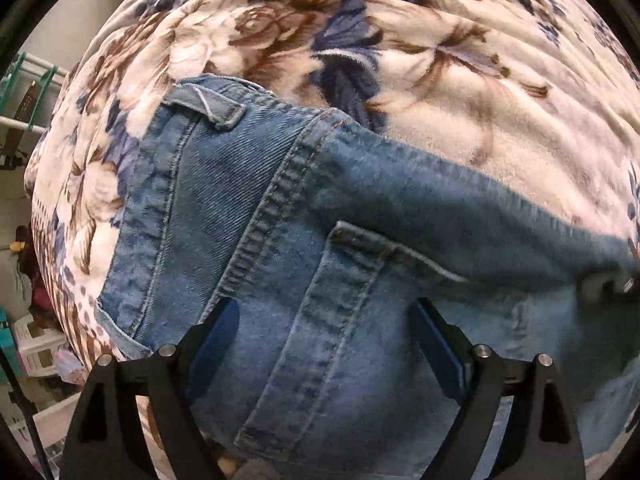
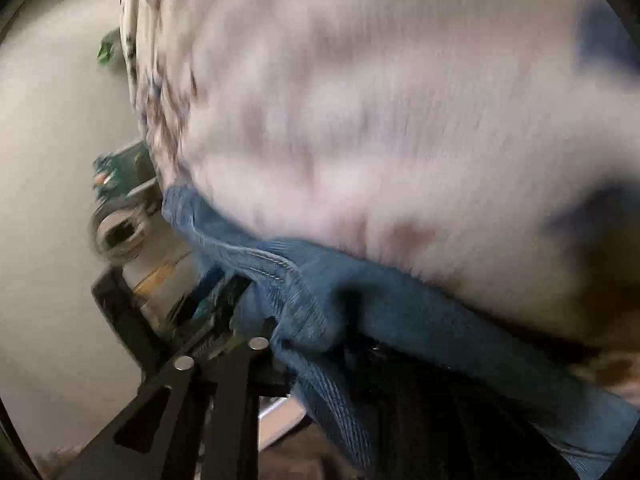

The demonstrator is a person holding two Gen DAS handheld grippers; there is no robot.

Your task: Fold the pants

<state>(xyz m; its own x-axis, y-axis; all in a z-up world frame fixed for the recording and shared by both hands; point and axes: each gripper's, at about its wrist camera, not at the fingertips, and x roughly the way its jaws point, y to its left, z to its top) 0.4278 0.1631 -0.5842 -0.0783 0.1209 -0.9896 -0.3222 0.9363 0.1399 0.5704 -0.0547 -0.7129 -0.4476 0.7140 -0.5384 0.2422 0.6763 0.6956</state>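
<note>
Blue denim pants [image 1: 280, 240] lie on a floral blanket [image 1: 440, 80], with waistband, belt loop and back pocket facing my left wrist camera. My left gripper [image 1: 324, 312] hovers right over the pocket area with its jaws wide apart and nothing between them. In the blurred right wrist view, my right gripper [image 2: 316, 320] is shut on a bunched edge of the pants [image 2: 400, 312], which drapes over its fingers. The other gripper's body [image 2: 120, 232] shows at the left of that view.
The blanket [image 2: 360, 120] covers a bed whose left edge [image 1: 52, 208] drops to a floor with white baskets [image 1: 36, 344] and clutter. A teal and white rack [image 1: 28, 92] stands at the far left.
</note>
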